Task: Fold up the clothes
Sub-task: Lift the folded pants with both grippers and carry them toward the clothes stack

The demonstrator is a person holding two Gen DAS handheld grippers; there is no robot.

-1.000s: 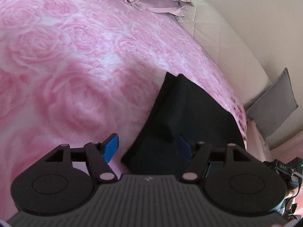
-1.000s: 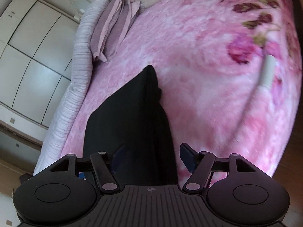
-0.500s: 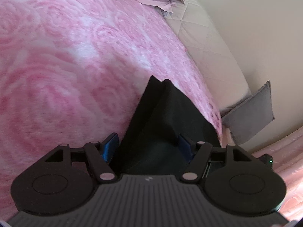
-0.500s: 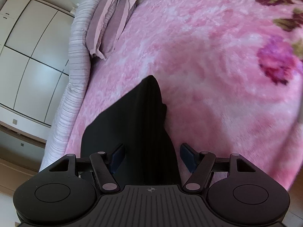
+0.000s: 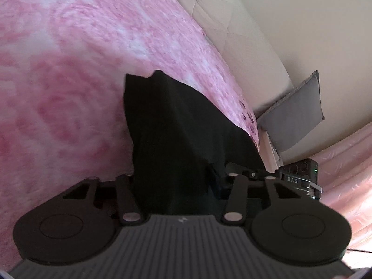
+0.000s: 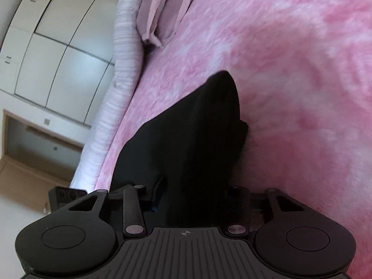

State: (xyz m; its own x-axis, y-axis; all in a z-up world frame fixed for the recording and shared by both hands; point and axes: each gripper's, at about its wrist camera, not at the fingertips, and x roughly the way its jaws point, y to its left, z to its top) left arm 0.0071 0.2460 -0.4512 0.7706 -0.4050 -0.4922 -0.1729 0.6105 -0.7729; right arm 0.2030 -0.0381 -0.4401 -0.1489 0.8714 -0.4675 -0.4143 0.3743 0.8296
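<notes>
A folded black garment point(image 5: 181, 127) lies on the pink rose blanket point(image 5: 69, 81). Its near end runs in between the fingers of my left gripper point(image 5: 179, 181). The fingers stand apart around the cloth, and the pads are hidden by it. In the right wrist view the same black garment point(image 6: 197, 127) reaches back between the fingers of my right gripper point(image 6: 195, 190). This gripper is also open, with only a sliver of blue pad showing at the left. The two grippers flank the near end of the garment from opposite sides.
Lilac pillows point(image 6: 162, 11) lie at the head of the bed, with a white striped bolster point(image 6: 121, 46) beside them. A grey cushion point(image 5: 295, 116) leans on the beige wall. Pink curtain point(image 5: 344, 174) hangs at the right. White wardrobe doors point(image 6: 46, 58) stand beyond the bed edge.
Both grippers have moved down and forward onto the garment. Its near end now sits between their fingers and covers the blue pads. The fingers have drawn in slightly.
</notes>
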